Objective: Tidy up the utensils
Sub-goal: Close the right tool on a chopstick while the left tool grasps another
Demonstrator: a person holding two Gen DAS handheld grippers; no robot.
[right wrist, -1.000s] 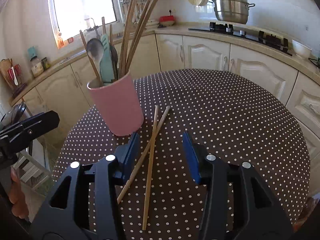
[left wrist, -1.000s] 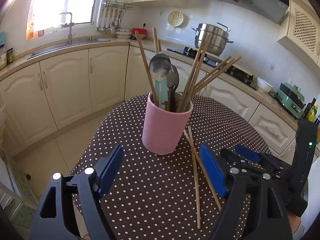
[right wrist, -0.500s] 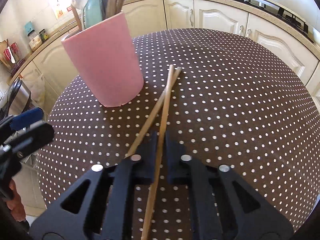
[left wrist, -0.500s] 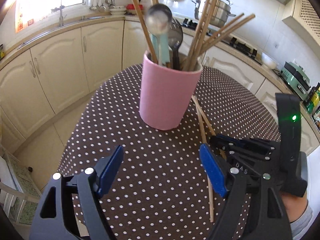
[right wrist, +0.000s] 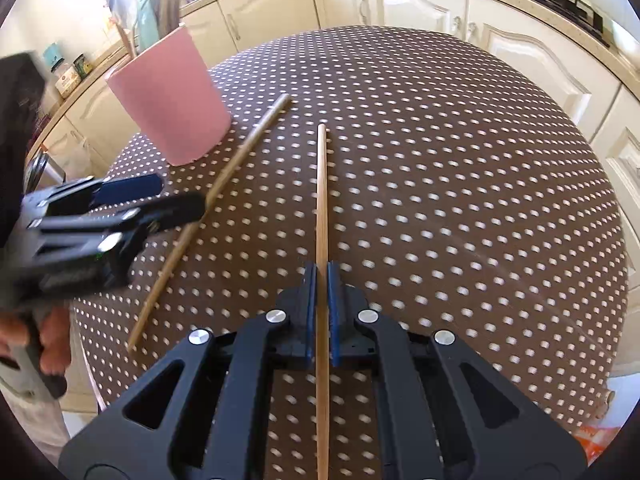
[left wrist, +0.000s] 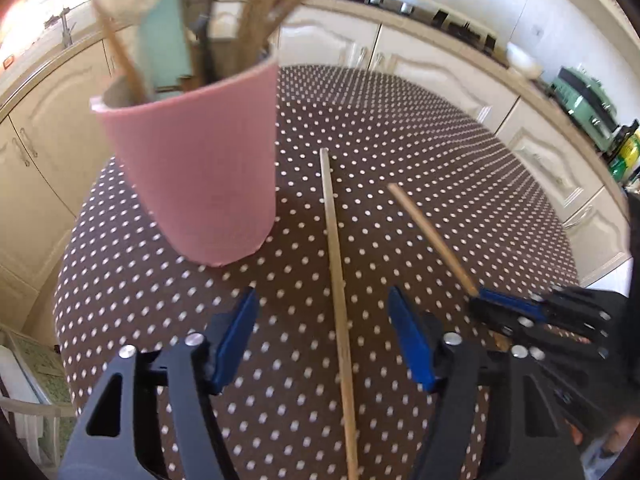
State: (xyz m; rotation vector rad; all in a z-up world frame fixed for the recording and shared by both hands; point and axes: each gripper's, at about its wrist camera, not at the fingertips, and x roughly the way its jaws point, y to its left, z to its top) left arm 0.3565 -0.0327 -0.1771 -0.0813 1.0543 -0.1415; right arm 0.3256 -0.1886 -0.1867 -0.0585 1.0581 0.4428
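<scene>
Right gripper (right wrist: 319, 280) clamped tight on one chopstick (right wrist: 321, 200), its tip slanting out over the dotted table (right wrist: 460, 160). Left gripper (left wrist: 320, 340) closing around the second chopstick (left wrist: 338, 280), which lies flat between pads not yet touching. Pick-up step, by the look of it. Next: finish that pinch, lift both, tip them upright into the pink cup (left wrist: 200, 184), just beside, already crowded with utensils.

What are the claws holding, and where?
The right claw pinches one chopstick partway along its length. The left claw is closing around the other chopstick, not gripping yet.
</scene>
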